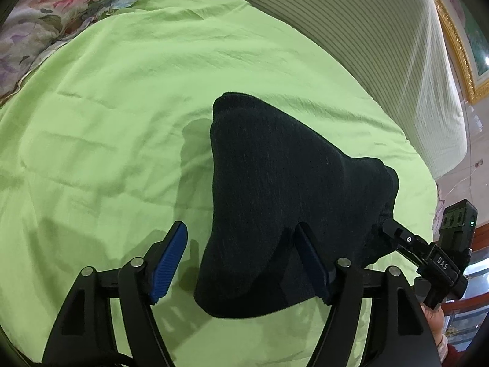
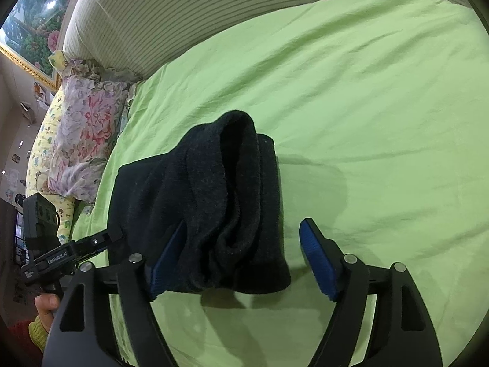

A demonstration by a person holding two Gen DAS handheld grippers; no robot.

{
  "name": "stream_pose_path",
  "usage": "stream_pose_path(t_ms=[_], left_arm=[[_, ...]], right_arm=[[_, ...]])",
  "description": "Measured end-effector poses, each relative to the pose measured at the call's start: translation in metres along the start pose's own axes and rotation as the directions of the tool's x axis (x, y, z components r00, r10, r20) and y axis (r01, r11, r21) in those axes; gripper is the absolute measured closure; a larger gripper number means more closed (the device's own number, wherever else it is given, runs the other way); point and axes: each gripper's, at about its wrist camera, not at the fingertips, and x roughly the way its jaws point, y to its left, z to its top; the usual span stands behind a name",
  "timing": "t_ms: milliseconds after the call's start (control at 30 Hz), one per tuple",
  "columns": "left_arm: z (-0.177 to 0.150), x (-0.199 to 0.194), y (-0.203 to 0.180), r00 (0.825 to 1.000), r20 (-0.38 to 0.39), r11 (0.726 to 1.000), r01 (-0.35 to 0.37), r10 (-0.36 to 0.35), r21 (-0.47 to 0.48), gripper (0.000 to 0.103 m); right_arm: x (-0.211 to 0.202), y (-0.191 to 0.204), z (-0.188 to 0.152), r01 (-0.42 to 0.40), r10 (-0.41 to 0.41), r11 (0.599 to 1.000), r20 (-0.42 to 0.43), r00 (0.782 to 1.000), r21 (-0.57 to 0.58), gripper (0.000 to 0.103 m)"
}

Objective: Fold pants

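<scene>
The black pants (image 1: 275, 189) lie folded into a thick bundle on the green bed sheet (image 1: 107, 122). My left gripper (image 1: 241, 260) is open, its blue pads apart at the bundle's near left end, and cloth lies over the right pad. My right gripper (image 2: 244, 260) is open too. Its left pad is tucked under the bundle's edge (image 2: 214, 198), and its right pad stands free of the cloth. Each gripper shows at the edge of the other's view, at the bundle's opposite end.
A striped headboard cushion (image 1: 382, 61) runs along the far side of the bed. Floral pillows (image 2: 82, 128) lie at one end. A gold-framed picture (image 1: 467, 46) hangs on the wall behind. The green sheet (image 2: 366, 122) spreads wide around the bundle.
</scene>
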Motion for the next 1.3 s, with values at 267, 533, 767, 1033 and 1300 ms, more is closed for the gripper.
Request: stream_pose_path(t_ms=[267,533,767,1033,1300], left_arm=[[-0.013,-0.013,-0.014,0.997,0.049,0.995,-0.068,0.065,0.069,0.022],[-0.036,-0.026,-0.027,0.990,0.096,0.989,-0.109,0.099,0.101,0.022],[-0.057,-0.034,-0.039,0.971,0.155,0.967,-0.205,0.182,0.150,0.020],[-0.078,-0.044,-0.042,0.957,0.229,0.967,-0.213,0.178,0.137,0.019],[-0.094,-0.039,-0.053,0.935,0.273,0.938,-0.287,0.228,0.197,0.018]], right_arm=[[-0.009,0.010,-0.006,0.016,-0.014,0.998,0.034,0.999,-0.059,0.016],[-0.018,0.026,-0.024,0.051,-0.040,0.987,0.074,0.996,-0.154,0.007],[-0.031,0.045,-0.042,0.092,-0.052,0.954,0.146,0.988,-0.286,0.004],[-0.039,0.058,-0.064,0.134,-0.046,0.915,0.233,0.971,-0.380,0.004],[-0.031,0.061,-0.078,0.155,-0.064,0.897,0.226,0.972,-0.415,0.004]])
